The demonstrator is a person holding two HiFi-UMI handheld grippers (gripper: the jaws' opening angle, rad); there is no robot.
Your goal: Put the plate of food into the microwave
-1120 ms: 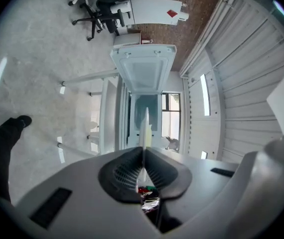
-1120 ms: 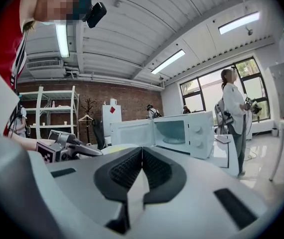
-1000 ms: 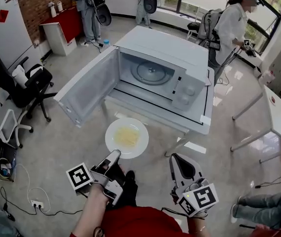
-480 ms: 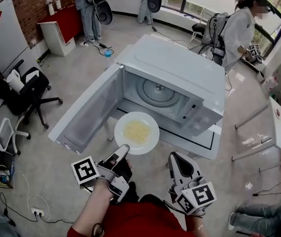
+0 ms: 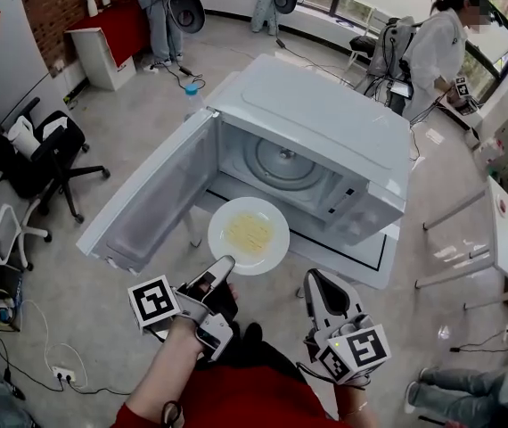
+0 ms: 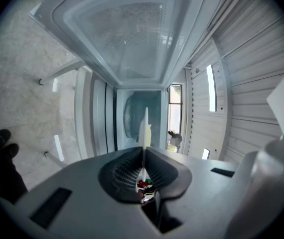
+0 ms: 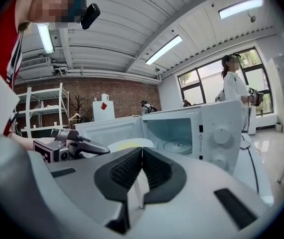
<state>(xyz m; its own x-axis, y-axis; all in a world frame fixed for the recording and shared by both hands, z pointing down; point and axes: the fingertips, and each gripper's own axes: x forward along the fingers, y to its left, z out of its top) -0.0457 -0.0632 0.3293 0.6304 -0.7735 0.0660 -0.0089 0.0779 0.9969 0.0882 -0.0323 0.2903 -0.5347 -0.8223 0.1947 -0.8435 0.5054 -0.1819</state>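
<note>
A white plate [image 5: 249, 235] with flat yellow food hangs level just in front of the open microwave [image 5: 312, 154], over its lower sill. My left gripper [image 5: 225, 267] is shut on the plate's near rim. In the left gripper view the plate [image 6: 145, 127] shows edge-on, running from the closed jaws of the left gripper [image 6: 143, 152] toward the oven cavity with its glass turntable [image 6: 132, 119]. My right gripper [image 5: 313, 280] hovers to the right of the plate, shut and holding nothing. The right gripper view shows its pads [image 7: 132, 167] meeting, with the plate [image 7: 130, 144] and microwave [image 7: 182, 133] beyond.
The microwave door [image 5: 151, 194] stands swung wide to the left, beside the plate. The control panel with two knobs [image 5: 352, 217] is on the right of the cavity. A person [image 5: 437, 47] stands behind the microwave. Office chairs [image 5: 45, 154] are at the left, a white table [image 5: 503, 230] at the right.
Both grippers and the plate have come forward to the microwave's opening; the plate went from well short of the sill to right over it. Over the last half second hardly anything moved.
</note>
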